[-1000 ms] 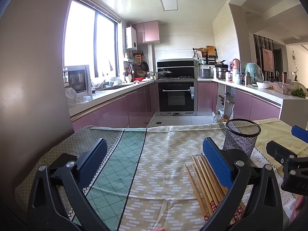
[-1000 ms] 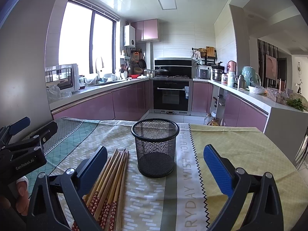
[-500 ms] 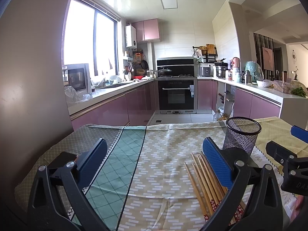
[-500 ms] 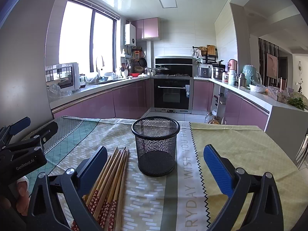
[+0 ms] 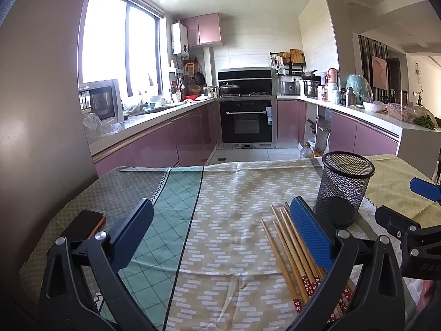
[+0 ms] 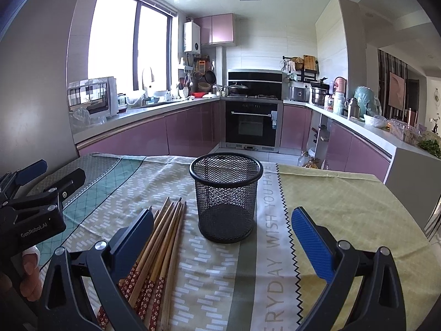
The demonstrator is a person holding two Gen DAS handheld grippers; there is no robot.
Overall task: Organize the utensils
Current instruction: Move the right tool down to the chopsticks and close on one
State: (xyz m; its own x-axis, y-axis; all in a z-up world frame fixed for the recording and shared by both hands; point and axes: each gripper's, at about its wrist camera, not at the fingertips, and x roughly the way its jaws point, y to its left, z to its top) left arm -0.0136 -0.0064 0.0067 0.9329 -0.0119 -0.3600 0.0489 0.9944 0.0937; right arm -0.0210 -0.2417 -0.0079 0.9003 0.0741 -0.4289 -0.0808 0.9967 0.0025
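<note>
Little has moved in the past second: both wrist views have dipped slightly, so the mesh cup and the far counters sit a touch lower in frame, and a dark phone at the table's left edge shows more fully than before. The chopsticks lie where they lay, a loose bundle flat on the patterned tablecloth, tips pointing away, red flowered ends toward the person, just beside the upright, empty cup. The right gripper hovers low over the cloth with its jaws wide apart, cup ahead between them, bundle under its left finger. The left gripper, equally spread and holding nothing, hangs over bare cloth with the chopsticks passing under its right finger. By appearances sorting has not begun: no stick is lifted, and the slight descent suggests an approach toward a first pick.
</note>
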